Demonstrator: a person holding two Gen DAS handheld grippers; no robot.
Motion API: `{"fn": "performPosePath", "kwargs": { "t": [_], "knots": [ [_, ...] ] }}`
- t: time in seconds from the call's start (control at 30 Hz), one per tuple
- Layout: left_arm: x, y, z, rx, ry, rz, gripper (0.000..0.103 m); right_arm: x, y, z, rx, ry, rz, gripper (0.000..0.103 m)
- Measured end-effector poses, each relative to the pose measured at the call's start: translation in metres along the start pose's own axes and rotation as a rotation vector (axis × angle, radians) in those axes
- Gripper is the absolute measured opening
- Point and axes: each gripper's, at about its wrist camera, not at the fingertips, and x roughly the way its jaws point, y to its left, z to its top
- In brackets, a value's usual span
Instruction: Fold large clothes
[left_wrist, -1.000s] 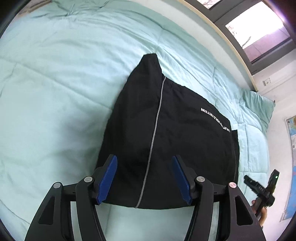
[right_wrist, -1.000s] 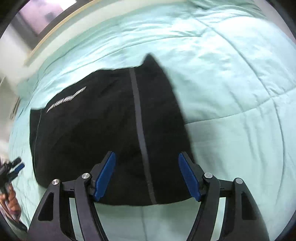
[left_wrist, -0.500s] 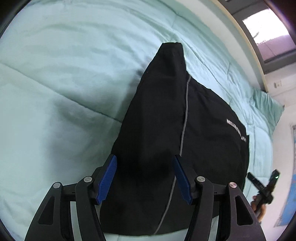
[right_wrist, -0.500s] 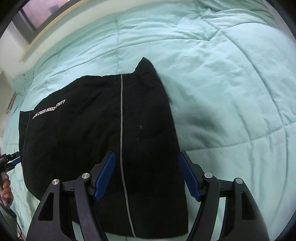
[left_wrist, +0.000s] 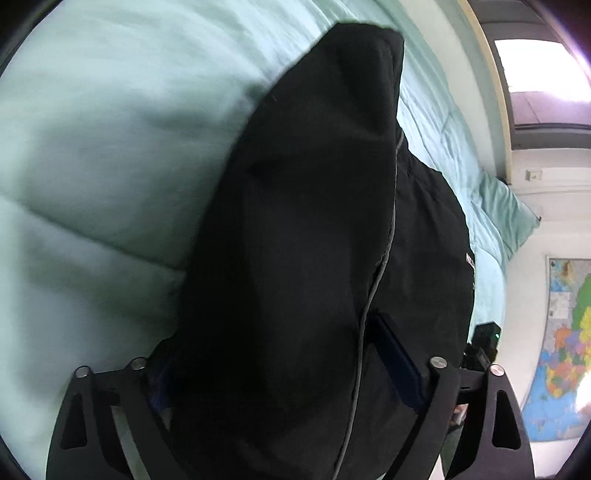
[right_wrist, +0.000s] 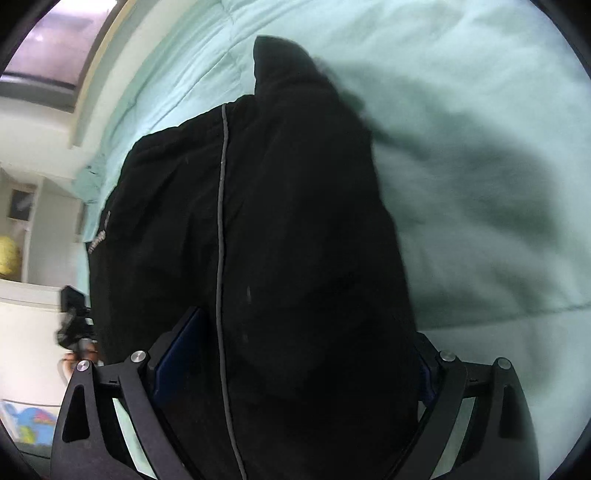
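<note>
A black garment (left_wrist: 303, 236) with a grey piped seam (left_wrist: 384, 254) and white lettering lies folded on a mint green quilt (left_wrist: 96, 177). My left gripper (left_wrist: 280, 369) sits low at the garment's near edge with its jaws opening wide. The cloth bulges up between them and hides most of the left pad. The same garment (right_wrist: 288, 229) fills the right wrist view, where my right gripper (right_wrist: 303, 365) is at the near edge, jaws also opening, with fabric between its blue pads (right_wrist: 181, 354). Neither pair of pads visibly presses the cloth.
The quilt (right_wrist: 480, 147) spreads out beyond the garment. A window (left_wrist: 539, 74) and a green pillow (left_wrist: 506, 210) are at the far side, and a map (left_wrist: 561, 350) hangs on the wall. A shelf with a yellow ball (right_wrist: 9, 254) stands at the left.
Both grippers have dropped toward the garment's near edge and tilted further down. Their jaws have spread wider, and the black cloth now fills the gap between the fingers.
</note>
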Motion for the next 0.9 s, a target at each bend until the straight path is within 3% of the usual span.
{"fn": "performPosePath", "kwargs": {
  "t": [0.13,0.17,0.2,0.23,0.3,0.33,0.37,0.43,0.5,0.53,0.57,0.6,0.63,0.67,0.9],
  "knots": [
    [0.004,-0.011,0.0,0.038,-0.031,-0.002,0.09,0.001,0.001,0.003,-0.01,0.007,0.038,0.086],
    [0.002,-0.015,-0.002,0.06,-0.045,-0.003,0.084,-0.001,0.003,0.001,-0.024,0.005,0.052,0.076],
    [-0.001,-0.019,-0.005,0.09,-0.057,-0.029,0.064,-0.005,0.003,-0.002,-0.035,0.003,0.065,0.073],
    [-0.005,-0.021,-0.007,0.096,-0.069,-0.041,0.057,-0.008,0.003,-0.004,-0.042,0.003,0.075,0.068],
    [-0.011,-0.019,-0.011,0.093,-0.086,-0.081,0.053,-0.009,0.0,-0.006,-0.048,0.008,0.095,0.066],
    [-0.011,-0.017,-0.011,0.086,-0.084,-0.09,0.054,-0.008,-0.001,-0.006,-0.05,0.015,0.101,0.066],
    [-0.008,-0.016,-0.009,0.073,-0.077,-0.095,0.056,-0.003,-0.002,-0.004,-0.042,0.026,0.114,0.074],
    [0.001,-0.011,-0.004,0.034,-0.051,-0.131,0.072,0.014,-0.01,0.004,0.006,0.079,0.172,0.087],
    [0.014,-0.013,-0.001,-0.004,-0.024,-0.161,0.076,0.023,-0.01,0.007,0.018,0.087,0.181,0.087],
    [0.015,-0.02,-0.002,0.017,-0.033,-0.13,0.075,0.022,-0.006,0.006,0.01,0.08,0.174,0.083],
    [0.013,-0.029,-0.005,0.055,-0.047,-0.098,0.071,0.018,-0.002,0.004,-0.002,0.065,0.171,0.072],
    [0.005,-0.038,-0.011,0.089,-0.07,-0.079,0.054,0.011,0.003,0.0,-0.024,0.045,0.166,0.065],
    [-0.003,-0.04,-0.013,0.099,-0.089,-0.086,0.041,0.006,0.008,-0.004,-0.036,0.027,0.165,0.049],
    [-0.012,-0.042,-0.018,0.099,-0.107,-0.115,0.038,0.001,0.013,-0.008,-0.041,0.01,0.166,0.043],
    [-0.085,-0.101,-0.078,0.197,-0.21,-0.207,0.03,0.0,0.053,-0.031,-0.166,-0.119,0.131,0.038]
  ]
}}
